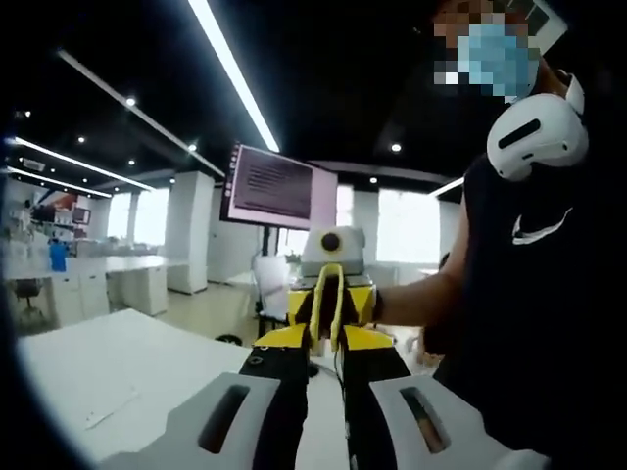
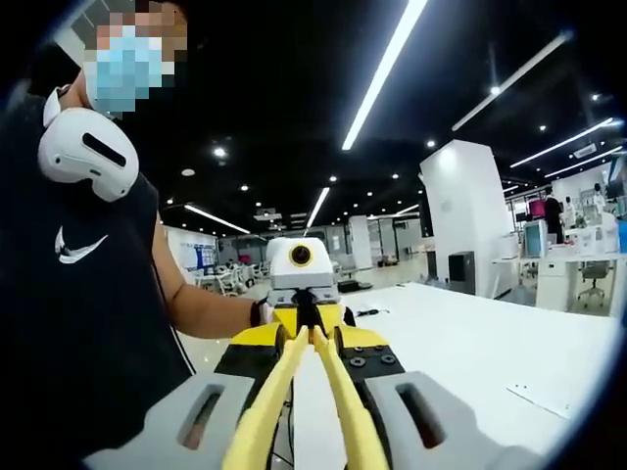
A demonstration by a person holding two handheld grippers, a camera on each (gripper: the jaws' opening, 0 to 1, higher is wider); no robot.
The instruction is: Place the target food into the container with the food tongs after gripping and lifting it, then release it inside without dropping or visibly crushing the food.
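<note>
— What is the person (image 1: 529, 294) doing with the 2 grippers?

— Holding both up over the white counter (image 2: 470, 352), pointing them at each other. The right gripper (image 2: 306, 338) is clamping the yellow food tongs (image 2: 343, 401): the 2 arms are running out between its jaws and coming together at the far end, close to the left gripper (image 1: 326, 338).

— And the left one?

— It is carrying nothing. I am seeing just a narrow slit between its jaws, and I cannot tell whether it is fully clenched.

— Where is the food sitting?

— I cannot tell; both grippers are aiming above the counter's near edge, not down at its top. A thin pale scrap is lying on the counter, too small to name.

— How are you expecting things to handle?

— The tongs are looking light, springy and smooth, so I am judging that they could slip or twist in the jaws unless squeezed squarely across both arms. The food, going by the task, is probably soft and easily marked. I would be taking it across its middle with the tong tips and closing gently, just enough to lift.
</note>
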